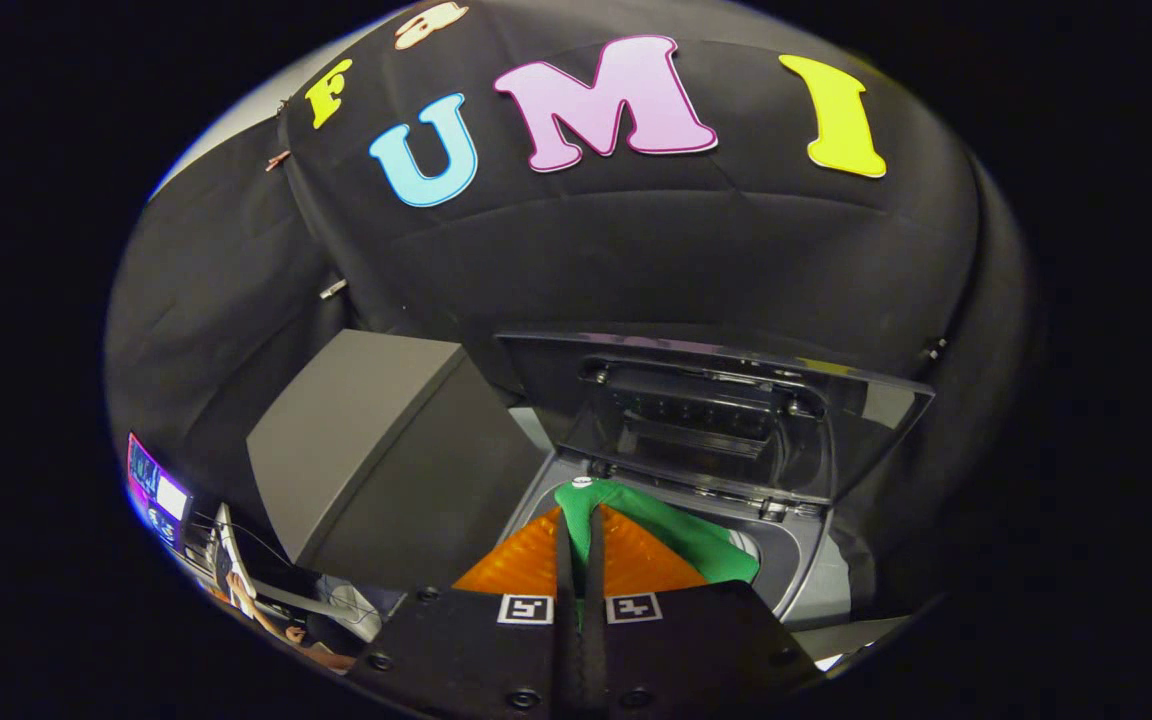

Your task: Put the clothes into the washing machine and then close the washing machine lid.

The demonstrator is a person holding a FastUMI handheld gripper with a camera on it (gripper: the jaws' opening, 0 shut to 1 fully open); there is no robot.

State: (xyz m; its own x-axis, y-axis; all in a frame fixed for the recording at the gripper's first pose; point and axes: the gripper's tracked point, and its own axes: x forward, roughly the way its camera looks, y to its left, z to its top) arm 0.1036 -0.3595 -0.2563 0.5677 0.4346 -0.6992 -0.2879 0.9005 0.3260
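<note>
Gripper view: tool [579,530] pinched on green cloth [681,530], half-hiding the washing machine [801,575] opening under its raised lid [866,420]

Open-lidded washing machine [804,575], green cloth [676,530] draped in its opening, gripper [579,540] fingers pinched on cloth

Dim booth, strong fisheye bending at edges; glare on raised washing machine lid [736,420]; focus sharp.
</note>
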